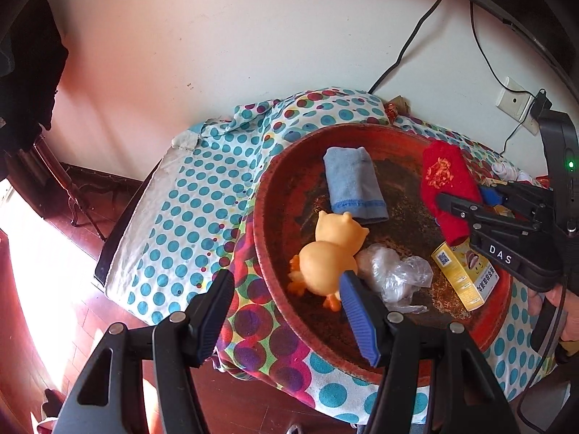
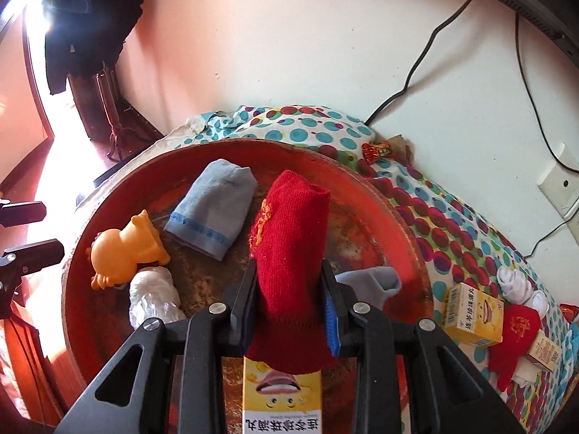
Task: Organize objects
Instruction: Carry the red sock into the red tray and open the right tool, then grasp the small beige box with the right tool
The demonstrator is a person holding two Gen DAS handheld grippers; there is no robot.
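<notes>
1. Gripping the red sock (image 2: 289,253), the right gripper (image 2: 289,311) has its fingers closed on the sock's lower half, over the tray (image 2: 380,195). The upper half stands free toward 12 o'clock. The hold is on soft knit only, so the sock could slip out or flop sideways if swung fast.
2. Directly beneath the sock lies a yellow box (image 2: 282,398). Dropping the sock here would bury the box, a likely muddle for sorting.
3. The left gripper (image 1: 286,311) hangs wide open and empty at the tray's 7 o'clock edge, one finger just over the duck (image 1: 329,253), the other outside the rim. Closing now could pinch or knock the duck, or snag the plastic bag (image 1: 394,271) beside it.
4. The blue cloth (image 1: 353,184) sits at 11 o'clock in the tray, well apart from both grippers.
5. More socks and boxes wait on the table at 3 o'clock of the tray; I judge a wide swing could sweep them.
</notes>
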